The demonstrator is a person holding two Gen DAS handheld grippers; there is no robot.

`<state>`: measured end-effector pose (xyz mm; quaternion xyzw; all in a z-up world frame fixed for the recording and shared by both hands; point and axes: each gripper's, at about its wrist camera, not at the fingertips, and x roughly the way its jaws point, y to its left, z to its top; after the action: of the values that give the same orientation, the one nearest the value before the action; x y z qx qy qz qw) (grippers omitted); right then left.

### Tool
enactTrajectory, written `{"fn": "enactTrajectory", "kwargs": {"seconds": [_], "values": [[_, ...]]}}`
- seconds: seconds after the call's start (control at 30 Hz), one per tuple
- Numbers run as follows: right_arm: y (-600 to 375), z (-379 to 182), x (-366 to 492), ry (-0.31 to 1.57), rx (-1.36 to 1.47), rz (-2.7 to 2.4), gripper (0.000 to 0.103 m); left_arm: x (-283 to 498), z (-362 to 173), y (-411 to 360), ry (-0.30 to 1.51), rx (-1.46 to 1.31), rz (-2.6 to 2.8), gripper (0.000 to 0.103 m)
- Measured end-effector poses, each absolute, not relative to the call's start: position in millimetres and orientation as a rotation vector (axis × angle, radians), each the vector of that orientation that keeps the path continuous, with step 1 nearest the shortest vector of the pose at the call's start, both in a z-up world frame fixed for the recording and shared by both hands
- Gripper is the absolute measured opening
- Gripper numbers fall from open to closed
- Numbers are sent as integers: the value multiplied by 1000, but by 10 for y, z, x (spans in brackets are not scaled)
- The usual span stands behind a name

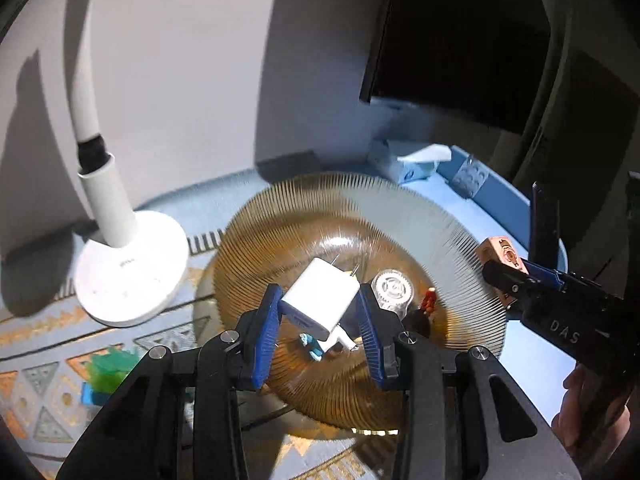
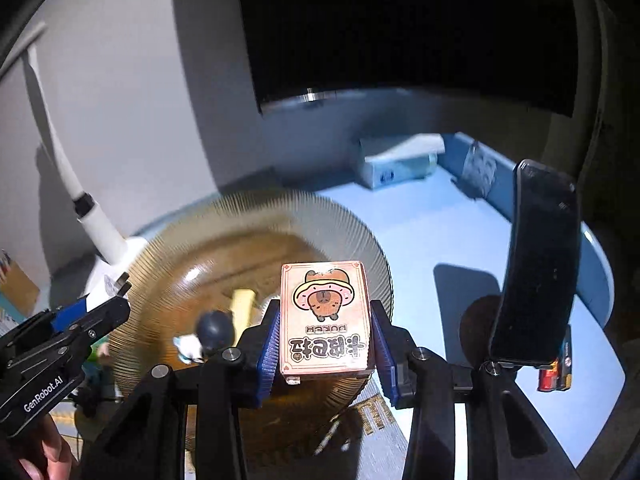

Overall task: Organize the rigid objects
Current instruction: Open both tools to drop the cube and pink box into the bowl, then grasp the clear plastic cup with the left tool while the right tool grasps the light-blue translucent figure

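The dish (image 1: 352, 216) is amber glass, glossy, with a finely ribbed rim. The charger (image 1: 320, 300) is smooth white plastic with a slight sheen. The card box (image 2: 326, 316) is printed pink cardboard, faintly glossy. Each hand-held gripper has matt black plastic links, ribbed blue pads (image 1: 264, 340) and bright metal pins. The lamp base (image 1: 132, 272) near the tabletop's left edge is smooth white plastic. The tabletop (image 2: 432, 232) is matt light blue.

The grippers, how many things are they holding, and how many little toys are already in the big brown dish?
White charger plug in left gripper: 1
Pink card box in right gripper: 1
Small figures in amber dish: 2, blue and red
Total: 4
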<state>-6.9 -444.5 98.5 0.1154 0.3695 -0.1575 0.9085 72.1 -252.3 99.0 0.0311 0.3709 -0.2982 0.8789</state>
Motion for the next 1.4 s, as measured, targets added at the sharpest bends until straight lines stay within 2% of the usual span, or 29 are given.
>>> {"fn": "enactTrajectory", "kwargs": {"seconds": [0.2, 0.23, 0.27, 0.3, 0.33, 0.77, 0.83, 0.93, 0.97, 1.17, 1.4], "values": [[-4630, 816, 125, 822, 256, -351, 42, 826, 890, -2730, 783, 86, -640, 35], [-4667, 808, 152, 828, 266, -347, 44, 831, 905, -2757, 775, 91, -651, 42], [-4691, 815, 158, 826, 272, -352, 55, 819, 948, -2773, 761, 99, -654, 49], [-4720, 851, 132, 813, 281, -362, 61, 818, 1000, -2777, 750, 105, -646, 60], [-4738, 918, 66, 788, 288, -372, 61, 790, 1075, -2753, 733, 107, -639, 70], [-4497, 1990, -969, 553, 358, -300, 64, -100, 2376, -1406, 477, -52, -519, 76], [-4330, 2151, -1123, 526, 348, -276, 68, -284, 2517, -1177, 452, -58, -472, 76], [-4087, 2312, -1371, 479, 357, -232, 81, -638, 2691, -732, 410, -80, -397, 76], [-4020, 2345, -1445, 464, 361, -220, 84, -725, 2722, -600, 401, -89, -374, 76], [-3541, 2387, -1762, 444, 360, -132, 84, -1230, 2722, 162, 383, -160, -273, 78], [-3101, 2139, -1799, 512, 347, -62, 84, -1405, 2302, 483, 451, -184, -224, 79]]}}
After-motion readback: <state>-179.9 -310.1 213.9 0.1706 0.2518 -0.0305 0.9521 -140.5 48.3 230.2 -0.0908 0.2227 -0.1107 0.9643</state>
